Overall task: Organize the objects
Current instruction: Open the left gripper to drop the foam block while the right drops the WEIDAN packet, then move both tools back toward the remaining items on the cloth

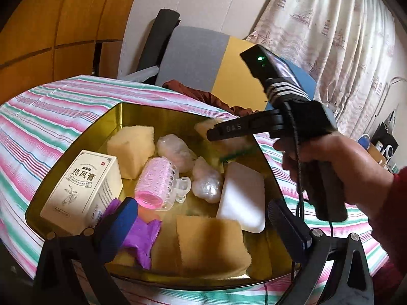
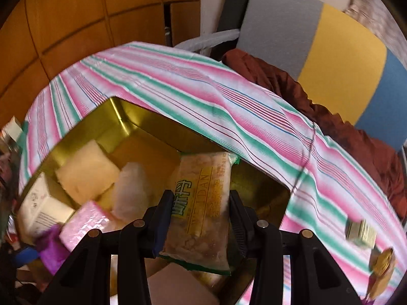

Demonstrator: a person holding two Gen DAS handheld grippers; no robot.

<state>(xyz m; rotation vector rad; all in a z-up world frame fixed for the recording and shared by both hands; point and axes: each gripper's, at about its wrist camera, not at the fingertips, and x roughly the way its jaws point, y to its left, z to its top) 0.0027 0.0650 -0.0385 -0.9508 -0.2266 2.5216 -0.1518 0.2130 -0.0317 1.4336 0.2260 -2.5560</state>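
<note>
A gold tin box [image 1: 142, 117] sits on the striped cloth and holds several items: a cream carton [image 1: 84, 178], a pink hair roller [image 1: 156, 183], yellow sponges [image 1: 211, 244], a white block [image 1: 241, 198], clear wrapped lumps [image 1: 206, 180] and a purple clip [image 1: 142, 239]. My left gripper [image 1: 201, 226] is open over the box's near side. My right gripper [image 2: 198, 216] is shut on a packaged scrub sponge [image 2: 201, 203] and holds it above the box [image 2: 132, 127]. It also shows in the left wrist view [image 1: 218, 134].
The striped cloth [image 2: 203, 96] covers the table. A small green-white packet [image 2: 361, 232] and a gold-wrapped item [image 2: 382, 272] lie on it at the right. A brown garment [image 2: 292, 86] and coloured foam mats [image 2: 343, 58] are behind.
</note>
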